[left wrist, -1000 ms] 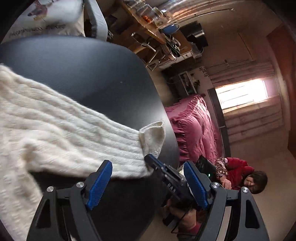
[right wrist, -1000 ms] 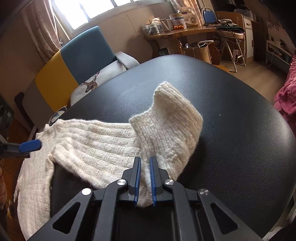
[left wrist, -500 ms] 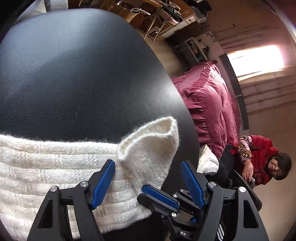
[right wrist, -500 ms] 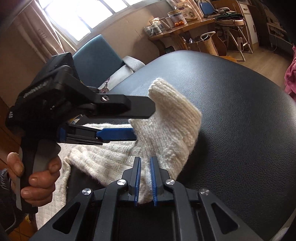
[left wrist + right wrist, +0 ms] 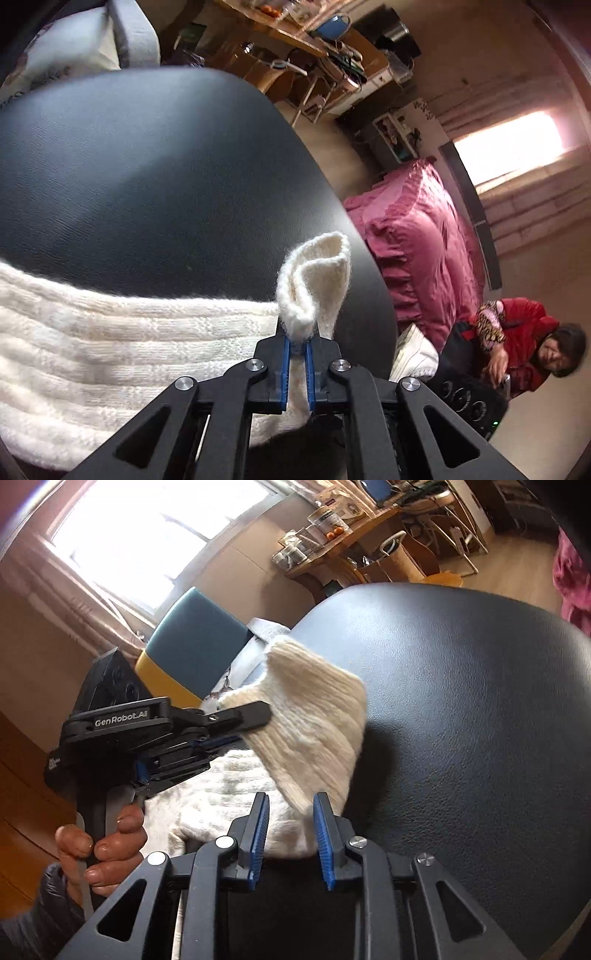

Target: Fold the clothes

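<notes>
A cream knit sweater (image 5: 122,343) lies across the black round table (image 5: 147,166). Its ribbed cuff (image 5: 314,284) stands up folded, and my left gripper (image 5: 296,345) is shut on the cuff's base. In the right wrist view the same cuff (image 5: 314,727) is lifted off the table, pinched from the left by the left gripper (image 5: 236,725), which a hand (image 5: 107,838) holds. My right gripper (image 5: 290,805) is open, its blue pads on either side of the cuff's lower edge without squeezing it.
A blue and yellow chair (image 5: 188,646) stands beyond the table's far edge. A pink bed (image 5: 417,236) and a seated person in red (image 5: 524,343) are off the table's right side. A cluttered wooden desk (image 5: 354,531) stands at the back.
My left gripper came in over the cuff and closed on it, lifting it. My right gripper, shut on the sweater's sleeve end before, has opened.
</notes>
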The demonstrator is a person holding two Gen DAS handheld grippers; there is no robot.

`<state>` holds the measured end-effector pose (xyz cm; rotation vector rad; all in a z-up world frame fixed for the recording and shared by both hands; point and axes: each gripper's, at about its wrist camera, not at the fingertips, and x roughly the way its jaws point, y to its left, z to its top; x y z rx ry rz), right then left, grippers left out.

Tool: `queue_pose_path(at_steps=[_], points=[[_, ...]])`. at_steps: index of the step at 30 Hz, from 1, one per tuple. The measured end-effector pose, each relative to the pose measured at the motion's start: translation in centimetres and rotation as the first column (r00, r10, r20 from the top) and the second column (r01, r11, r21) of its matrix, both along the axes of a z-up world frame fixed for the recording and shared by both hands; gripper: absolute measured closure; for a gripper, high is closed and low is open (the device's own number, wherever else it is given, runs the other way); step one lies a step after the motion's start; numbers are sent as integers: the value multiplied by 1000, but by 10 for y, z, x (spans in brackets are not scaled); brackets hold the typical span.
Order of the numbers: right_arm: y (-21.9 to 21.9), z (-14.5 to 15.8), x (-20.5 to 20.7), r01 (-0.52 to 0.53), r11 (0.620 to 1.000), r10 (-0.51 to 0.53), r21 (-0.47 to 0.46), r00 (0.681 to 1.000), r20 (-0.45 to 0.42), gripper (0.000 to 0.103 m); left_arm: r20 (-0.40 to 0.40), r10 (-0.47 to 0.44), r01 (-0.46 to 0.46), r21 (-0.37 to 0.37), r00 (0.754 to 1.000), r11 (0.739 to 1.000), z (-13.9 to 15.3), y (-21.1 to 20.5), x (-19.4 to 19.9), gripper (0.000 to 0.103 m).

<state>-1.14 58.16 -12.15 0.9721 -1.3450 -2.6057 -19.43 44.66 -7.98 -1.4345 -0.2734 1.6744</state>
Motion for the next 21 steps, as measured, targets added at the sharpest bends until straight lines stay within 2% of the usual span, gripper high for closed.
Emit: queue_pose_path(at_steps=[3,5,6,8,10,12,16,21], points=[[-1,-8,-2,-6,979,3,-202,1000,-17,73,-23,101,-99,80,995,992,32,-37,-21,96],[-8,-16,-8,-15,941,8,-338,1000,-21,69,-44,154,-147,131,987,980,57,-67,-35,96],[-13,-19,-12,-15,919,3,-393,1000,-31,63,-57,178,-167,155,982,974,71,-83,-41,96],[-25,-25,-20,-22,861,-17,-508,997,-73,49,-99,225,-203,190,969,961,98,-116,-49,96],[-39,-29,-29,-37,780,-55,-625,990,-127,13,-130,265,-232,226,955,946,123,-149,-56,96],[-55,-35,-39,-47,691,-94,-721,984,-154,2,-161,303,-257,254,939,932,144,-185,-61,96],[-97,-48,-64,-62,541,-125,-839,980,-153,1,-196,363,-295,306,911,905,173,-241,-61,96],[-157,-68,-96,-53,398,-149,-916,981,-121,1,-194,407,-316,373,893,872,191,-287,-54,96]])
